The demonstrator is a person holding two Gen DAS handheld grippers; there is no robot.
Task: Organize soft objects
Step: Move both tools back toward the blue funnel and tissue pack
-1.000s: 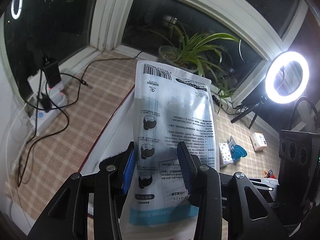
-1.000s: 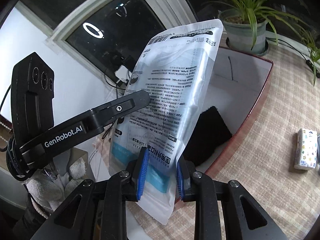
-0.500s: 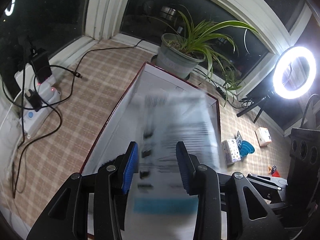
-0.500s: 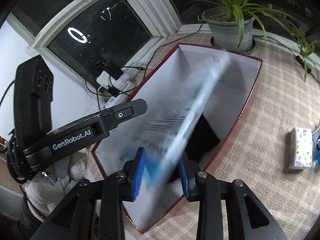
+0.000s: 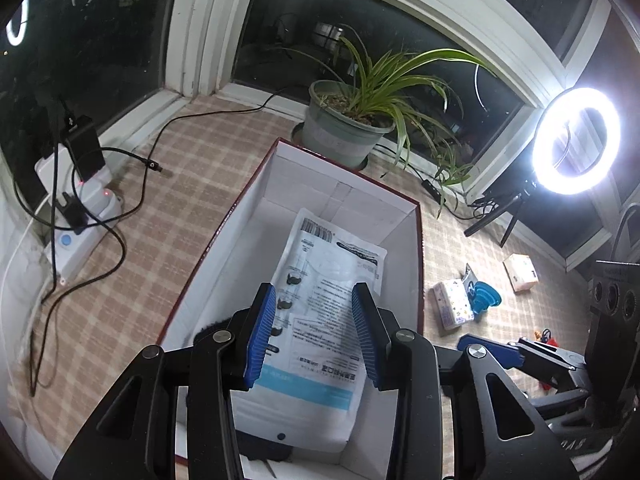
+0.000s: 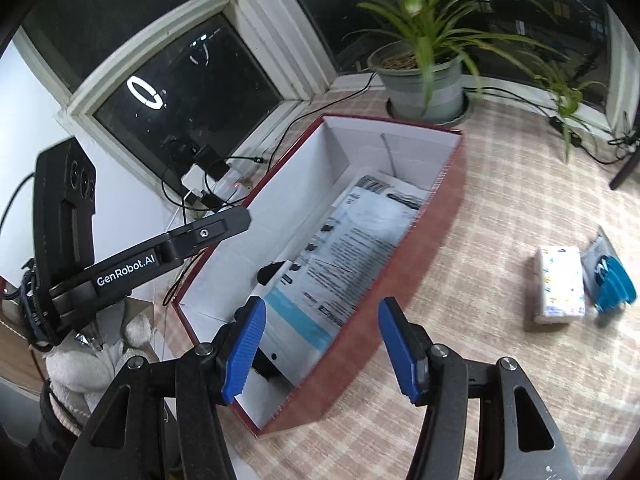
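- The black soft item [image 5: 262, 450] in the box's near end is mostly covered by the mask pack [image 5: 320, 320]; only dark edges show, and what it is cannot be told.
- The pack's print is too small and blurred to read; a barcode at its far end and a blue band near the close end can be made out.
- The left gripper [image 5: 314, 336] hangs over the box [image 5: 224, 240] with its blue pads spread and nothing between them; the pack lies flat below, inside the white-lined, red-sided box.
- The left wrist view alone shows the lit ring light [image 5: 576, 140] and a small carton [image 5: 520, 273] on the checked mat.
- The right wrist view alone shows the left gripper's side, marked "GenRobot.AI", and a gloved hand [image 6: 86, 364] beneath it.
- The right gripper [image 6: 322, 346] is wide apart and empty, above the box's near right wall.
- Right of the box lie a patterned tissue pack [image 6: 560, 284] and a blue folded thing [image 6: 614, 284], partly blurred.
- The potted plant [image 6: 422, 80] stands just beyond the box's far end.
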